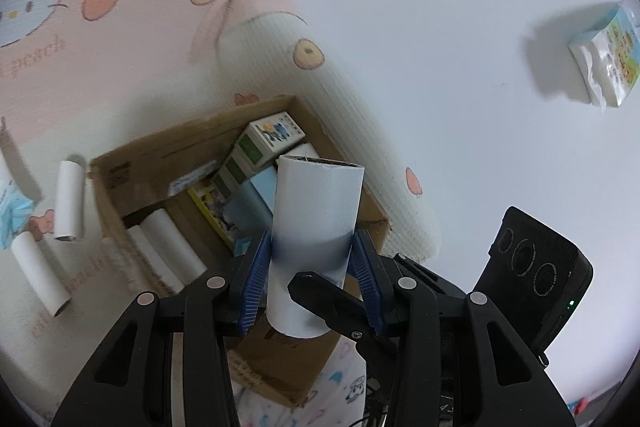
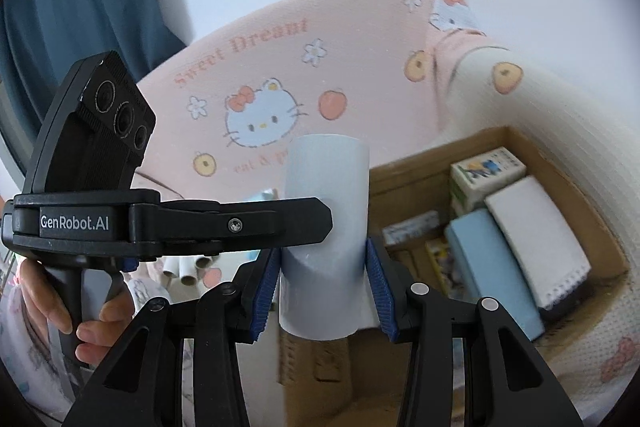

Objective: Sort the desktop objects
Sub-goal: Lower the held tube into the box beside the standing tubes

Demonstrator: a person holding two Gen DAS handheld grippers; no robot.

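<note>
While each tube stands roughly upright over the box, we clamp one tube in left tool, another tube in right tool.

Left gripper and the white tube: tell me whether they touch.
Touching. The left wrist view shows the left gripper with both blue pads pressed against the white tube, which hangs above the cardboard box.

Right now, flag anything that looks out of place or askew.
Three white tubes lie loose on the bedding outside the cardboard box, and a tissue pack sits far off alone. Inside the box, the cartons lean askew.
</note>
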